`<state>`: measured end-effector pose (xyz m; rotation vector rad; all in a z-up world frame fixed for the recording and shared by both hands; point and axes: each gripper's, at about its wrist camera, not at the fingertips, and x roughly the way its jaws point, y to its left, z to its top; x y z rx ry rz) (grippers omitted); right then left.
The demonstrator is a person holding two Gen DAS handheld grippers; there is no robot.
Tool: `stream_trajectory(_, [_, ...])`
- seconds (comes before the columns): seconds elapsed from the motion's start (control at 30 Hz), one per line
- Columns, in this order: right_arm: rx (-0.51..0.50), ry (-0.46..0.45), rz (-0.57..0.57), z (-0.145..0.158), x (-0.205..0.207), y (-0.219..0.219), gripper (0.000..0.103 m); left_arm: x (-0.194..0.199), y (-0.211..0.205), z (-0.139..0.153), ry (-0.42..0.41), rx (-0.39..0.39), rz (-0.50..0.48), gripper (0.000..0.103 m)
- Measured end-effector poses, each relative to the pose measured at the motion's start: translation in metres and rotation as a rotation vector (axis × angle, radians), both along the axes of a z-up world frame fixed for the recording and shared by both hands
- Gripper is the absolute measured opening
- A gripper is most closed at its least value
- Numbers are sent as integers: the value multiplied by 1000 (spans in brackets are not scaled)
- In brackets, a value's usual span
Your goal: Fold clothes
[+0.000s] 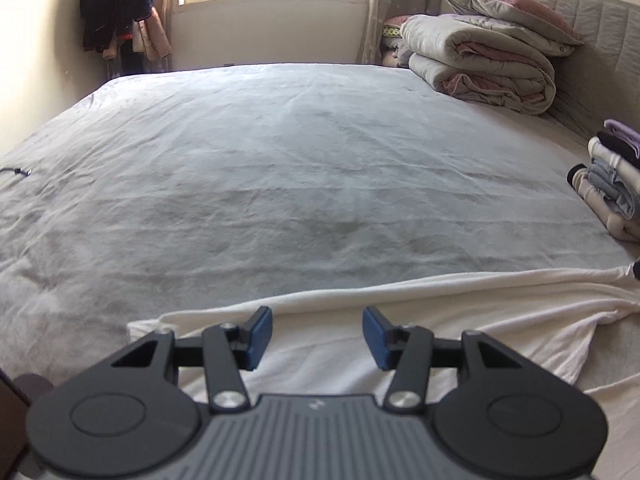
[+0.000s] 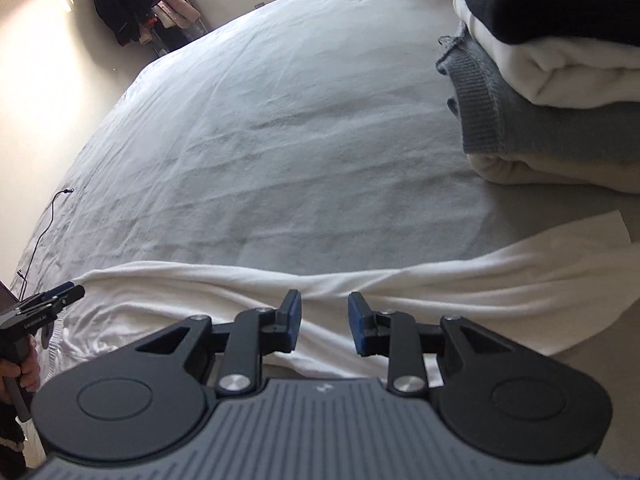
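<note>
Lower frame, both views: my white garment (image 1: 400,320) lies on the bed sheet (image 1: 280,160), long axis left-right.
Right view only: left gripper (image 2: 68,292) at left edge, cable (image 2: 44,224).
Left view only: folded quilts (image 1: 484,60), upper right.
Tongs: left gripper and right gripper (image 2: 324,320) spread, pinching nothing.

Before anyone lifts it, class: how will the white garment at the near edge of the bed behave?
The white garment will probably flop and sag, since it already lies in twisted folds. It looks thin, so likely light. Pushed, it would probably bunch, not slide.
</note>
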<state>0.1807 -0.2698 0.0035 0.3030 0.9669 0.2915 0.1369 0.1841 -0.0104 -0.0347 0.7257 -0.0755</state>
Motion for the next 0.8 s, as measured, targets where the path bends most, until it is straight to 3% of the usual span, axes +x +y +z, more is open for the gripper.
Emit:
stream_trajectory(0.1, [-24,11,-7,-9,-2,8,30,-2,4,-4,11,25,12,51])
stream_trajectory(0.37, [-129,-67,70,-17,16,80,30,0,30,-24,12,-20,106,51])
stream_trajectory(0.8, [-160,-143,100,-27,75,166,31,1,27,-27,-47,82,117,52])
